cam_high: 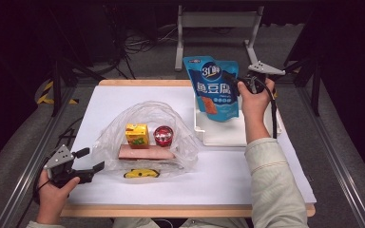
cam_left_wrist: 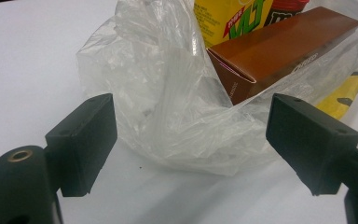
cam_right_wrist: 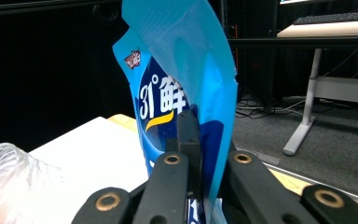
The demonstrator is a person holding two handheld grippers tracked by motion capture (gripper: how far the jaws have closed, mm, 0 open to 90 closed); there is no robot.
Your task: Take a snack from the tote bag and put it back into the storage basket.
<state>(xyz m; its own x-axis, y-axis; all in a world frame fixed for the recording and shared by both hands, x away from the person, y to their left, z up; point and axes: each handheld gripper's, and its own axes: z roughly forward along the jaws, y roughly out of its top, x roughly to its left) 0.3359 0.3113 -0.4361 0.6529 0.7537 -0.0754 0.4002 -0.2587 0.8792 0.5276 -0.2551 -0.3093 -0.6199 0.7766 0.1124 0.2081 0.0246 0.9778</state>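
High view first: we hold the blue pouch (cam_high: 213, 90) in our right gripper (cam_high: 240, 81), lifted clear above the white tray (cam_high: 218, 135) at the far right of the table (cam_high: 123, 102). Its jaws are clamped onto the pouch's right edge, and the right gripper view confirms it, with the blue film pinched flat between the two black jaws. The pouch hangs upright, its long axis running top to bottom, printed face towards us.

The plastic bag (cam_high: 142, 116) lies to the left of the pouch and nearer to us, well apart from it, so we judge the coming move to be a carry leftward and down. Inside the bag we see a yellow carton (cam_high: 137, 134), a red cup (cam_high: 163, 135) and a brown box (cam_high: 146, 152).

Our left gripper (cam_high: 86, 160) sits low at the near left corner, its jaws spread wide and holding nothing. In the left gripper view the crumpled film of the bag (cam_left_wrist: 168, 107) lies straight ahead between those jaws, just beyond them, not yet touched. The left hand is clearly the nearer one to the bag, so it seems placed to take hold of the film and open the mouth while the right brings the pouch across.
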